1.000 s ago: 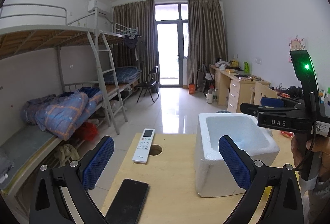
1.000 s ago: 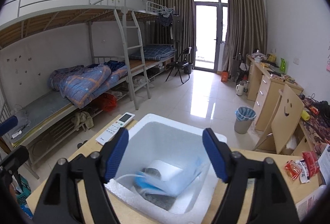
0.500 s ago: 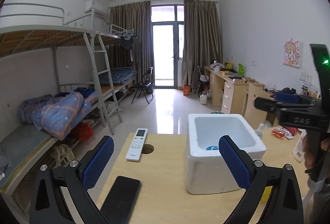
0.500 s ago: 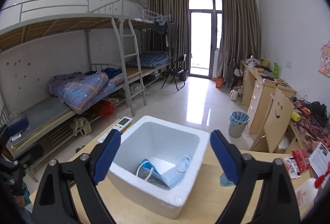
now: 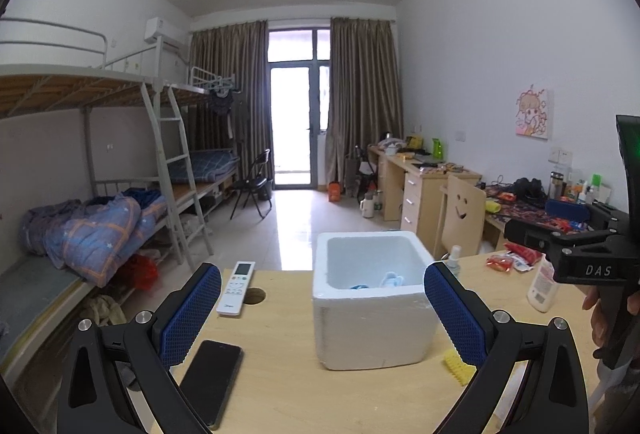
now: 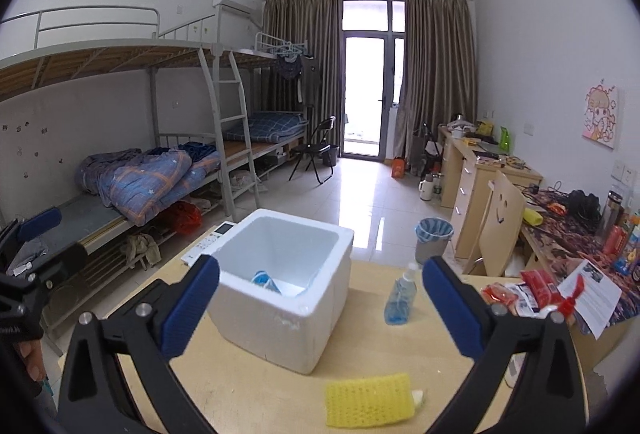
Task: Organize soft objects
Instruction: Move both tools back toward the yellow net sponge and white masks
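Observation:
A white foam box (image 5: pixel 372 326) (image 6: pixel 280 330) stands on the wooden table (image 5: pixel 288 394). A blue face mask (image 6: pixel 262 279) (image 5: pixel 359 287) lies inside it. A yellow sponge (image 6: pixel 368 400) (image 5: pixel 456 363) rests on the table in front of the box. My right gripper (image 6: pixel 320 266) hovers back from the box with its jaws opening and nothing between them; it also shows at the right edge of the left wrist view (image 5: pixel 560 246). My left gripper (image 5: pixel 322 274) is open and empty, short of the box.
A white remote (image 5: pixel 236 288) and a black phone (image 5: pixel 212 378) lie left of the box, near a round hole (image 5: pixel 255 296) in the table. A blue spray bottle (image 6: pixel 400 298), a white bottle (image 5: pixel 542 290) and snack packets (image 6: pixel 532 286) sit to the right.
Both grippers have pulled back from the box, which now looks smaller. The right jaws have spread wider and the mask has settled inside the box. The yellow sponge has come into view.

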{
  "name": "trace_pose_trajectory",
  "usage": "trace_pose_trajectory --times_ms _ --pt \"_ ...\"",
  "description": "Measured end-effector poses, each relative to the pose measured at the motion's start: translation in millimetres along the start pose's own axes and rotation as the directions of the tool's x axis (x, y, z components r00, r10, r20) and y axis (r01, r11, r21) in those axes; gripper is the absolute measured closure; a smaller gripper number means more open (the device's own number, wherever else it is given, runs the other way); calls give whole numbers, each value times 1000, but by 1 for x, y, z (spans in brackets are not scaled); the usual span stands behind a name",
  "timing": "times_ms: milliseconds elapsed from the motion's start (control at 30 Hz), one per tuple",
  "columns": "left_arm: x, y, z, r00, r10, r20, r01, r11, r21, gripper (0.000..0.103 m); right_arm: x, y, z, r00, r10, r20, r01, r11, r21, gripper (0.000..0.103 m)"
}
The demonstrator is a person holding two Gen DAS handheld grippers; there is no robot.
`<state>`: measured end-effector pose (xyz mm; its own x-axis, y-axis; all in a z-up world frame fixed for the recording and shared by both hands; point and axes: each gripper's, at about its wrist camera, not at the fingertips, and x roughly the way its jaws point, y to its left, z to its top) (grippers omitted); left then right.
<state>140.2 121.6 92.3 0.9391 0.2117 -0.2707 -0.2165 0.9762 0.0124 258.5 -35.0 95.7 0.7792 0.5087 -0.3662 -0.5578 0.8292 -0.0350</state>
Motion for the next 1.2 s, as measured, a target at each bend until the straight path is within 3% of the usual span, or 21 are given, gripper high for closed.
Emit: trace_pose_trajectory --times_ms 300,700,1067,1200 --pt "-25 -24 -9 998 -39 49 36 997 67 1 -38 -7 -24 999 -35 33 35 999 1 0" --pt "-41 -36 -31 988 -131 78 130 991 23 1 -73 -14 -56 992 -84 91 83 997 7 0" --pt "-54 -50 -57 982 -148 119 148 989 12 1 -91 -23 -104 980 -160 115 158 987 25 0" --pt "-51 -54 -70 975 -187 121 187 982 8 1 -92 -27 -119 980 -164 111 161 986 36 0"
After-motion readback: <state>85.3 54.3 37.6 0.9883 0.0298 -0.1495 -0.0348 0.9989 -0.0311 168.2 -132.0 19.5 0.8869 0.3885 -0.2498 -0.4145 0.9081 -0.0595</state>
